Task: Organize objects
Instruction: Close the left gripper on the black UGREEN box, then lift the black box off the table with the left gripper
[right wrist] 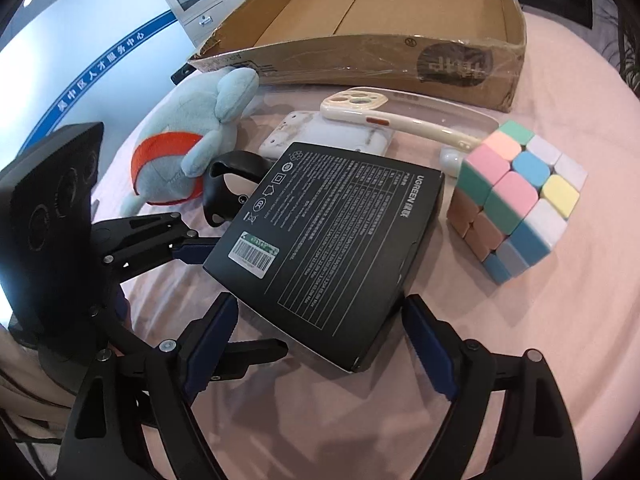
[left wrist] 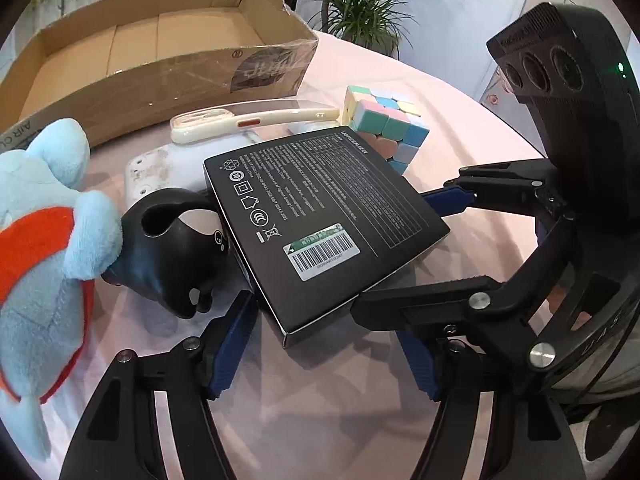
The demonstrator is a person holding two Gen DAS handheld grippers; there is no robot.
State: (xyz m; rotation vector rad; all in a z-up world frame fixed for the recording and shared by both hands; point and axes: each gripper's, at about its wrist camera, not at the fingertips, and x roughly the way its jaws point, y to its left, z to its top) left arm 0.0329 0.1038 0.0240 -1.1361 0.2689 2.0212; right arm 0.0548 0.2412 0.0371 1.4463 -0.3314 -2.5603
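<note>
Both the left gripper [left wrist: 328,344] and right gripper [right wrist: 320,344] stand open, gripping nothing, the black UGREEN box [right wrist: 332,240] lying between their fingers.

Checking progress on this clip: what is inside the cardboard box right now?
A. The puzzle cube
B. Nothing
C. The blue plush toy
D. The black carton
B: the cardboard box shows only its bare floor, while the puzzle cube, blue plush toy and black carton all sit on the table in front of it.
</note>
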